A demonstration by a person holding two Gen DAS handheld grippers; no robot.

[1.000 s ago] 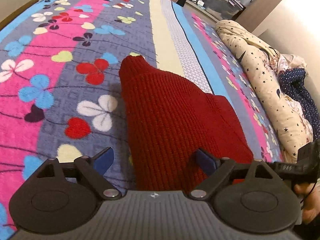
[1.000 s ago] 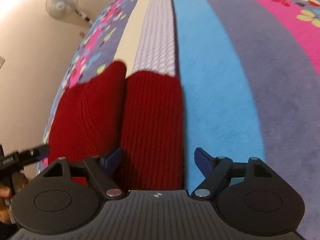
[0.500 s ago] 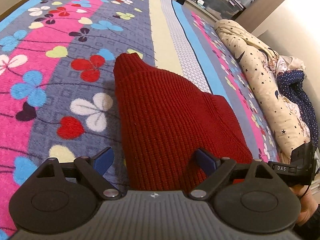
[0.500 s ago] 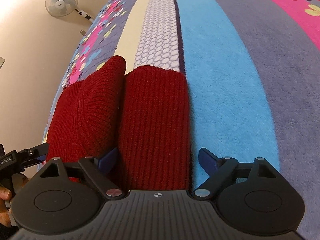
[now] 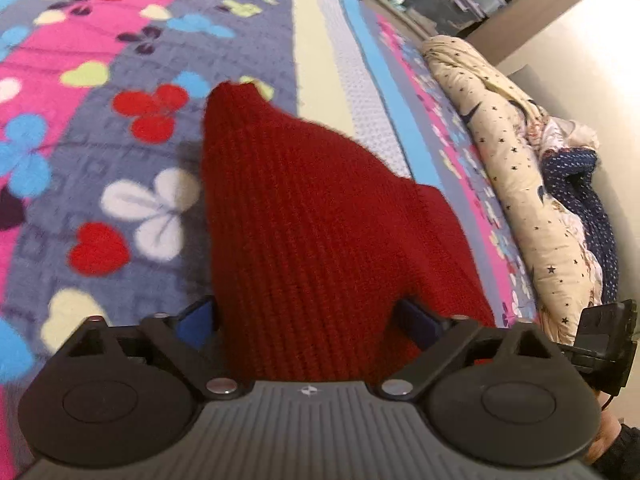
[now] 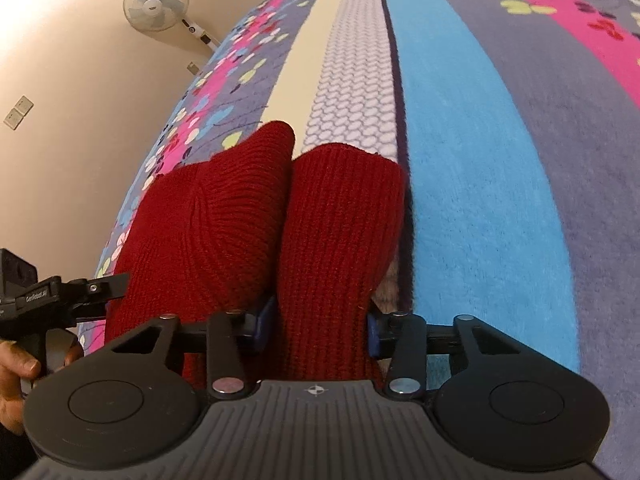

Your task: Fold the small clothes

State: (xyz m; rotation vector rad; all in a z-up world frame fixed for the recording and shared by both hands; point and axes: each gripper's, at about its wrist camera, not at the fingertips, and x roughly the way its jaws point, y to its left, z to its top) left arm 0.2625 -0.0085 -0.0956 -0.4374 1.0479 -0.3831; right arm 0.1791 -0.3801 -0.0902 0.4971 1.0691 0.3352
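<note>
Two grippers straddle red knit trousers (image 6: pixel 336 240) on a floral blanket (image 6: pixel 480 160): right gripper (image 6: pixel 316 328) closing on one leg's end, left gripper (image 5: pixel 308 316) spread wide over the other, likely for folding.

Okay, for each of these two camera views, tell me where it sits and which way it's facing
Left wrist: on the left gripper, looking down across the red knit garment and floral blanket; jaws wide astride one leg.
Right wrist: on the right gripper, aimed along the other leg, jaws closing on it; a hand at left.
Shared: garment, blanket.
</note>
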